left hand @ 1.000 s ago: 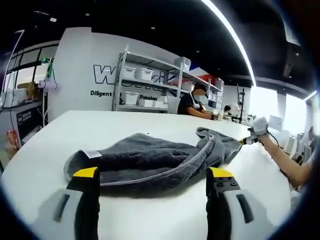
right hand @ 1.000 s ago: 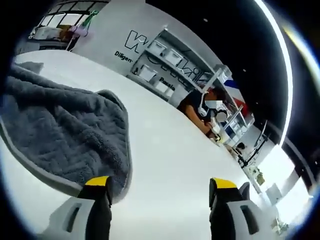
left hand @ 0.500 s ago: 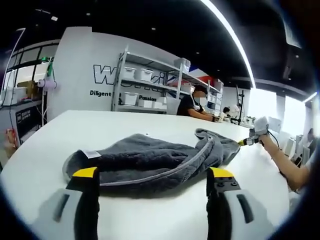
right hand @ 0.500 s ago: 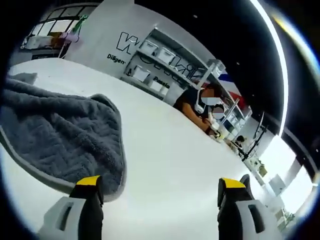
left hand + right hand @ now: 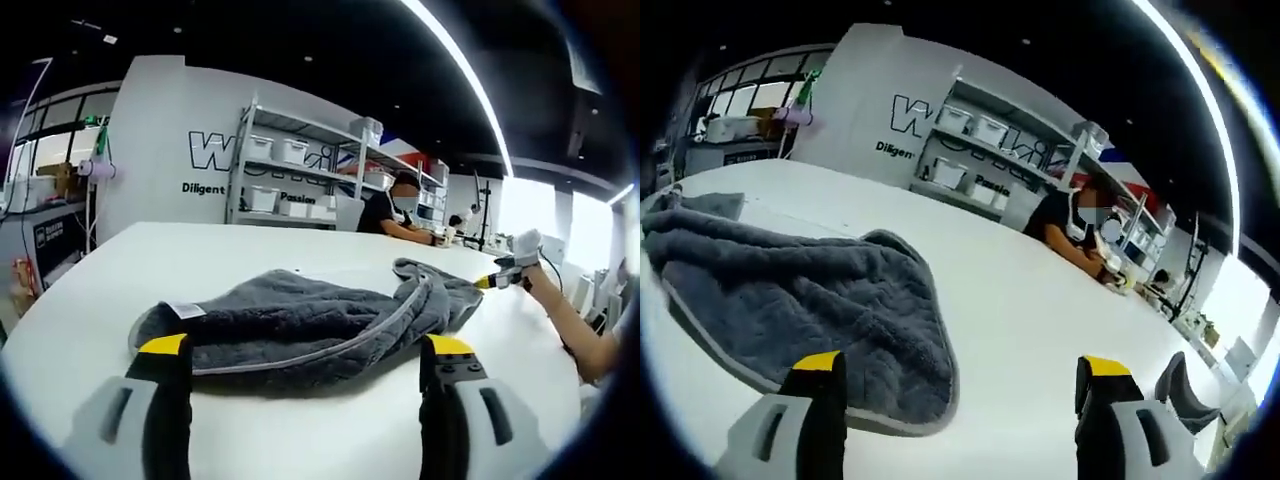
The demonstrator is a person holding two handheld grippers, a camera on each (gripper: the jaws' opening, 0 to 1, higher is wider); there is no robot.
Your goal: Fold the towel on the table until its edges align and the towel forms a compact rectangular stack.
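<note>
A grey towel lies crumpled on the white table, with a lighter trim along its edge and a white label at its left end. My left gripper stands open just in front of it, jaws wide, nothing held. In the left gripper view my right gripper shows at the towel's far right end, in a person's gloved hand. In the right gripper view the towel spreads to the left, and my right gripper is open, its left jaw over the towel's near corner.
The table runs wide and bare to the right of the towel. Shelving with white bins stands against the back wall. A seated person works at a far bench. A person's forearm reaches in from the right.
The right gripper view has levelled and swung left, bringing more of the towel into sight. The left gripper has barely moved. The towel lies as before.
</note>
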